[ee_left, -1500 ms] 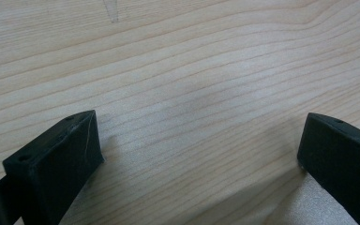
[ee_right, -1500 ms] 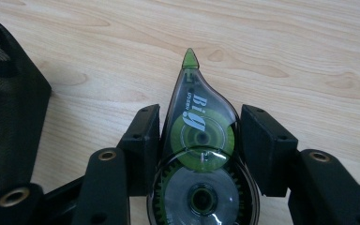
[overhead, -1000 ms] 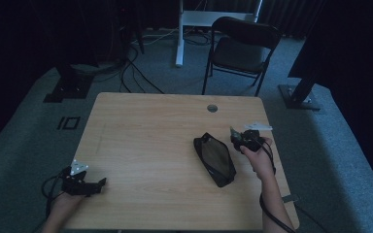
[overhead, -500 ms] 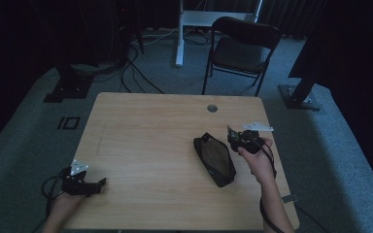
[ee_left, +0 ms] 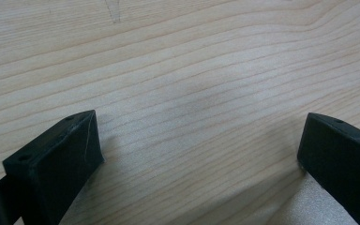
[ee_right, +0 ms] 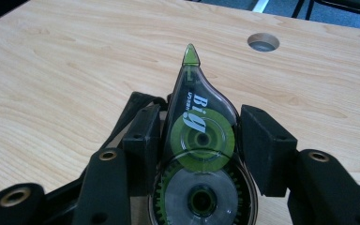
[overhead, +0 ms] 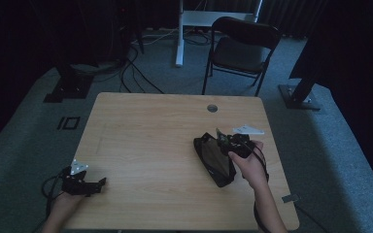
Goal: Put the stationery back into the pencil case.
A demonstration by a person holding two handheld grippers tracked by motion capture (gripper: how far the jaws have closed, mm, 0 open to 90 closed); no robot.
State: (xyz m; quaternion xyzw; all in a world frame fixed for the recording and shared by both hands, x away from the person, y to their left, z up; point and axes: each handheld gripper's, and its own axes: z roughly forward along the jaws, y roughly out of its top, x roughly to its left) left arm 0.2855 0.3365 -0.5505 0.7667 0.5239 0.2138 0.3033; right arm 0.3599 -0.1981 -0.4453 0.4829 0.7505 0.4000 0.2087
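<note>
Across the wooden table [overhead: 150, 141], a black pouch [overhead: 214, 158] lies at about 3 o'clock. Just beside it, right gripper [ee_right: 194, 136] is clamped on a green correction tape dispenser [ee_right: 199, 159]. Down at 8 o'clock, left gripper [ee_left: 197, 154] is spread wide, holding nothing.

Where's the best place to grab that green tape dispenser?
Across its wide round body, from behind the wheels. The correction tape tapers to a thin green tip, too narrow to pinch. The right gripper holds it this way, fingers on both curved sides.
</note>
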